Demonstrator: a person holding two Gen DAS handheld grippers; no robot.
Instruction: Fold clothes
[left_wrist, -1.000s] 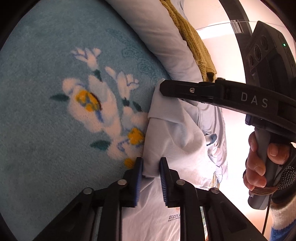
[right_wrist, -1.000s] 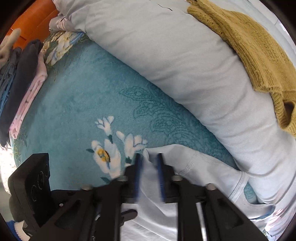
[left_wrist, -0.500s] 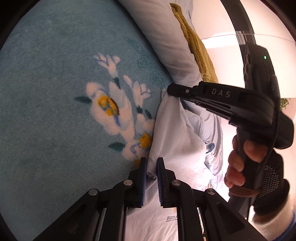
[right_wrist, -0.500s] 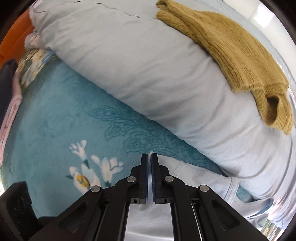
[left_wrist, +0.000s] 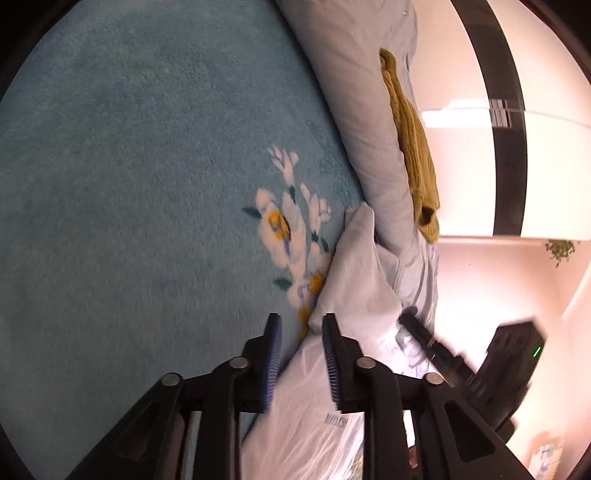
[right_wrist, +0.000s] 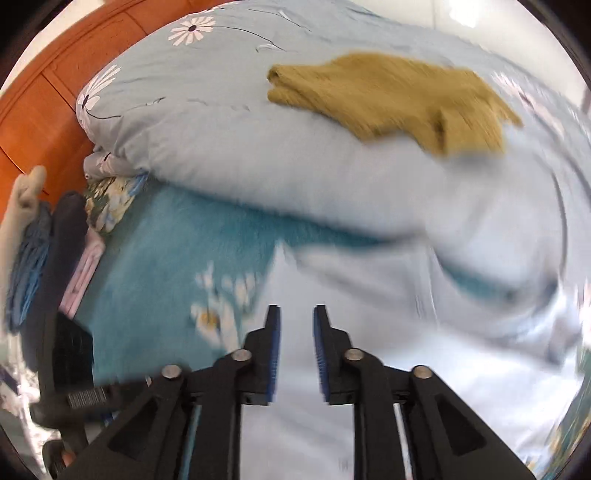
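A pale white shirt (left_wrist: 354, 280) lies folded over on the teal floral blanket (left_wrist: 147, 184), its edge against the grey duvet. My left gripper (left_wrist: 301, 332) hangs open just above the shirt's left edge, holding nothing. In the right wrist view the same shirt (right_wrist: 332, 280) spreads blurred under my right gripper (right_wrist: 295, 321), which is open too and above the cloth. The right gripper's black body (left_wrist: 480, 365) shows at the lower right of the left wrist view.
A rolled grey duvet (right_wrist: 221, 140) runs along the far side with a mustard knit sweater (right_wrist: 388, 99) on it. A stack of folded clothes (right_wrist: 48, 251) sits at the left by an orange wooden headboard (right_wrist: 33, 110). The left gripper's body (right_wrist: 74, 369) is at lower left.
Both grippers were shut on the shirt's edge half a second ago. Both have opened, let go of the cloth and pulled back. The shirt now lies on the blanket.
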